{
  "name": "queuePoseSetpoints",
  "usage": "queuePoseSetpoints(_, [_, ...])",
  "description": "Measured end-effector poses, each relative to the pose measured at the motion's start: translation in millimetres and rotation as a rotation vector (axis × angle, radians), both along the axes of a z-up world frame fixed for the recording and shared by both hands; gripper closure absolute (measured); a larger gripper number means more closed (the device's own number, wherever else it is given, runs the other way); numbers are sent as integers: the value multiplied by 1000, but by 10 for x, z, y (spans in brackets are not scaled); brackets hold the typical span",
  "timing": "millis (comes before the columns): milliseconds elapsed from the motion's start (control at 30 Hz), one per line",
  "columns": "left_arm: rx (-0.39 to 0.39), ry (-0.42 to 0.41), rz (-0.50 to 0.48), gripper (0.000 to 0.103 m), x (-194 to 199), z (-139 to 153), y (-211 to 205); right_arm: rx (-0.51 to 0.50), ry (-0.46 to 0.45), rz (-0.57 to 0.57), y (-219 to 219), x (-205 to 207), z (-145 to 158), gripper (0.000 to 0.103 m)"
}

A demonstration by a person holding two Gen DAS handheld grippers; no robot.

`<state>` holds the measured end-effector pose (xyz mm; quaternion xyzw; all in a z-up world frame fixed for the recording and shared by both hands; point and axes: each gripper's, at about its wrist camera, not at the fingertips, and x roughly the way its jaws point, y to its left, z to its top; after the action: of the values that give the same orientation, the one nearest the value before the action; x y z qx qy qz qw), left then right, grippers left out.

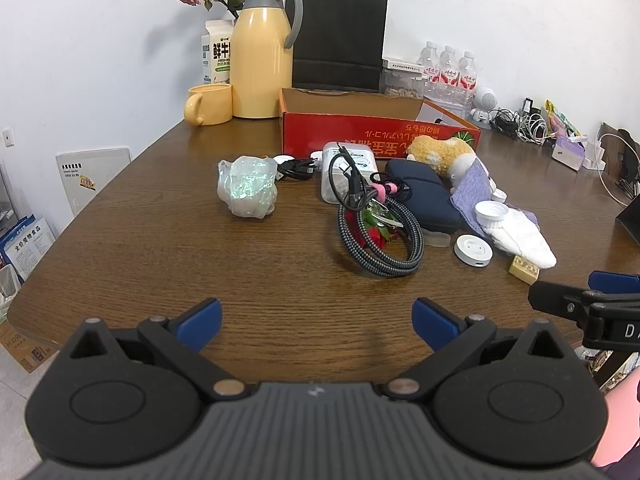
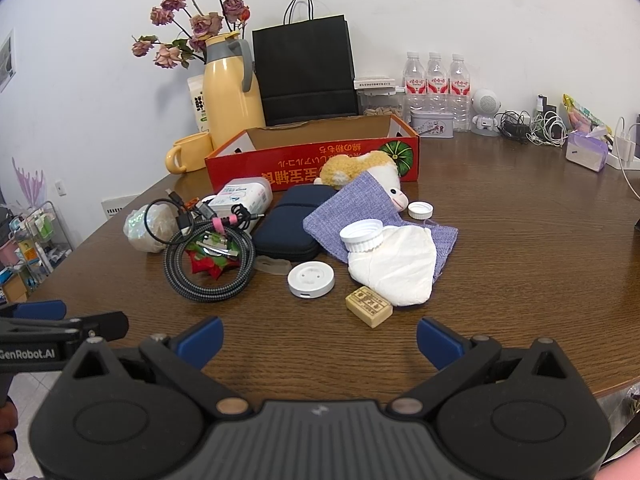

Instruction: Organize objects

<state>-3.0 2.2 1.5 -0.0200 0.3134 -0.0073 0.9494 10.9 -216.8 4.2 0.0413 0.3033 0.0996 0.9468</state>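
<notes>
- Left claw [image 1: 316, 322]: jaws spread wide, nothing between them, low over bare table [image 1: 160, 248] at the near edge.
- Right claw [image 2: 319, 338]: also wide and holding nothing, level with the left one and just to its right.
- Clutter all loose on the table ahead of both claws: coiled braided cable [image 2: 208, 268] ahead-left of the right claw, lying over a red flower piece [image 2: 208, 266]; white round puck [image 2: 311, 279] straight ahead; small tan block [image 2: 369, 306] nearest, just ahead-right; white cloth pouch [image 2: 394, 270] with a white cap [image 2: 361, 235] on a purple cloth [image 2: 344, 216] beyond it.
- Farther ahead: navy case [image 2: 288, 226], wipes pack [image 2: 242, 196], plush toy [image 2: 360, 168], crumpled iridescent wrap [image 1: 248, 186] ahead-left of the left claw.
- Red cardboard box [image 2: 312, 160] behind the pile, open top; inside looks bare from here, floor partly hidden.
- Progress judged: at the start. Nothing visibly stowed, every loose item left to sort, likely into the box.
</notes>
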Motion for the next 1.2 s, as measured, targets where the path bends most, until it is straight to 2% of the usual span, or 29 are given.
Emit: queuePoseSetpoints(1200, [-3, 14, 0, 0, 39, -61, -6, -6, -3, 0, -12, 47, -26, 0])
